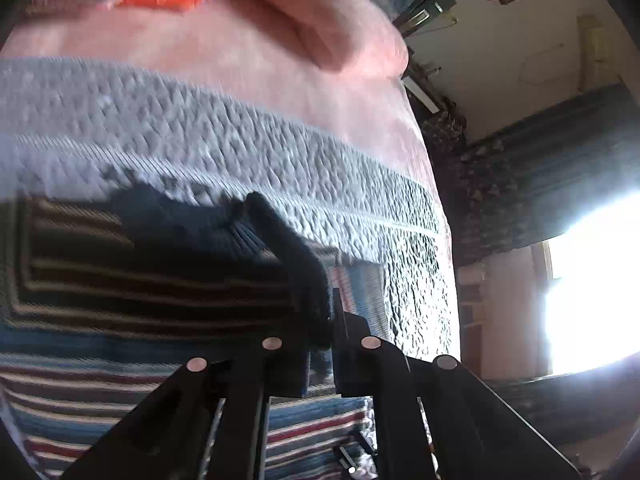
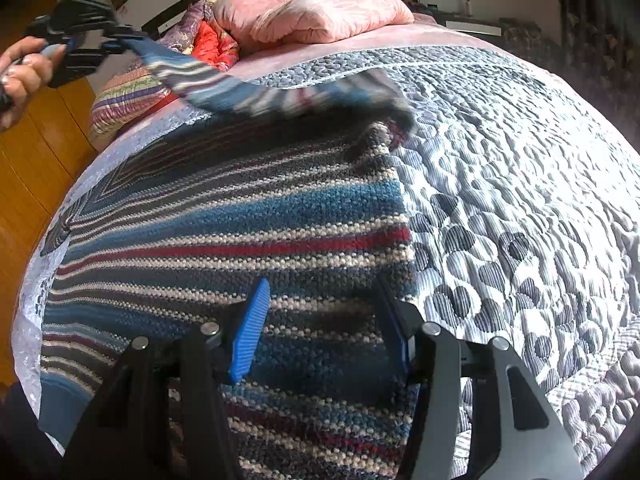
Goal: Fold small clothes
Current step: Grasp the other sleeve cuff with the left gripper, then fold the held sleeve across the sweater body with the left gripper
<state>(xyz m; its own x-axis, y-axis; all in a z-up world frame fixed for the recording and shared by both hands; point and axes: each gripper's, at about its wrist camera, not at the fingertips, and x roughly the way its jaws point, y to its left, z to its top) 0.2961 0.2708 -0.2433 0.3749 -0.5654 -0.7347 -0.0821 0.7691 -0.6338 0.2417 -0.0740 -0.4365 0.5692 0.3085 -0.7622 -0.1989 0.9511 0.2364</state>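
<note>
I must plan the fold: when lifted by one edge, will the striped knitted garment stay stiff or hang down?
Probably floppy: the striped knit garment sags in a curve from the left gripper to the bed. Its thick yarn suggests some weight. The coarse texture likely grips, not slips.

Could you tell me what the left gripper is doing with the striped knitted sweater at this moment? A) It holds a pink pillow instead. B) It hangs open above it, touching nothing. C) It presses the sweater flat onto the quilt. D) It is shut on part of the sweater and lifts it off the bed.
D: in the right wrist view the left gripper pinches a stretch of the blue, red and cream striped knitted sweater, raised above the grey patterned quilt.
</note>
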